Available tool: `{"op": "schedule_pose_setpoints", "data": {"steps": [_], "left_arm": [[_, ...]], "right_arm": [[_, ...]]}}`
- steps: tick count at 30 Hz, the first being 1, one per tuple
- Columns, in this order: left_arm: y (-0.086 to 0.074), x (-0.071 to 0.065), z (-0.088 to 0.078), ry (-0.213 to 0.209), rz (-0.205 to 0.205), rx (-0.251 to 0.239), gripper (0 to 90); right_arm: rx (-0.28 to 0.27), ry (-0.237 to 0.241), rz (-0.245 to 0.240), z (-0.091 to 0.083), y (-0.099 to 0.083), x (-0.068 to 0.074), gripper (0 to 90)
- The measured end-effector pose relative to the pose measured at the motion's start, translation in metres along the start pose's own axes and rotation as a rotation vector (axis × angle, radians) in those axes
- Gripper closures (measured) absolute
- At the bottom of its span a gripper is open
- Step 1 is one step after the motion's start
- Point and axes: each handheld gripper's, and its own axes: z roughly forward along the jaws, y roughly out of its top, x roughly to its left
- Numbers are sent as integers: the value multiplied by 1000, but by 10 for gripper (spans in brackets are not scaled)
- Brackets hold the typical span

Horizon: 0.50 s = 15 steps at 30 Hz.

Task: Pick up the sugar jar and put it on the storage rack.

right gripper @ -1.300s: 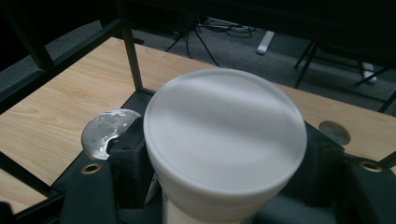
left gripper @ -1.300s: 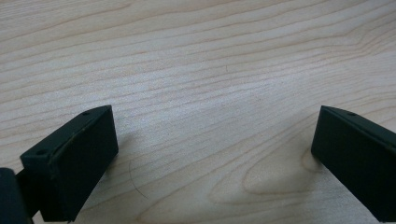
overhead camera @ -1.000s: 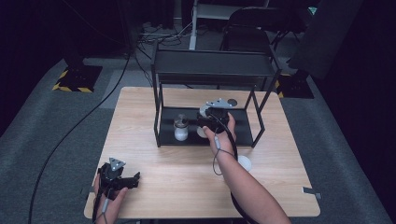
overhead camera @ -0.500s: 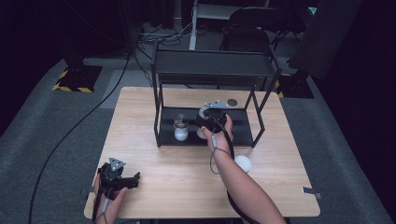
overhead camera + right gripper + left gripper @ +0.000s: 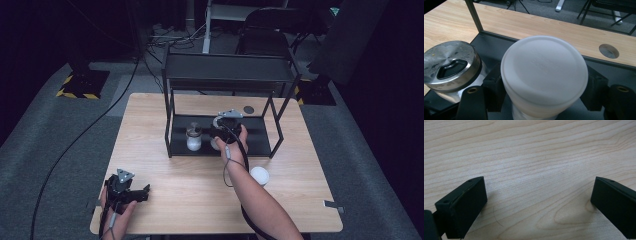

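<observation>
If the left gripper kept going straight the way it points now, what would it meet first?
The wooden tabletop. The left gripper has its jaws open with nothing between them, angled down at bare wood close ahead, though exact depth is hard to judge.

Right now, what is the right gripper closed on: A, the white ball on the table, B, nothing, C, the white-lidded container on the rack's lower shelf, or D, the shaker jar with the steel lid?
C: in the right gripper view, the right gripper has its jaws pressed on both sides of the white-lidded container, with the steel-lidded shaker jar standing free beside it.

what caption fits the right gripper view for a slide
Right gripper shut on a white-lidded container beside a metal-lidded jar on the black shelf.
</observation>
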Motion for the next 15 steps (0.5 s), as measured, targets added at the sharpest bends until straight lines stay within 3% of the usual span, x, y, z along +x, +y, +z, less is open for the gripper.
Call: {"op": "schedule_pose_setpoints", "data": {"steps": [5,10,15], "left_arm": [[0,0,0,1,-1,1,4],[0,0,0,1,-1,1,4],[0,0,0,1,-1,1,4]], "right_arm": [[3,6,3,-2,-1,-3,325],[-18,-6,10,-12,2,-2,153],[-45,3,15,-33,8,-7,92]]}}
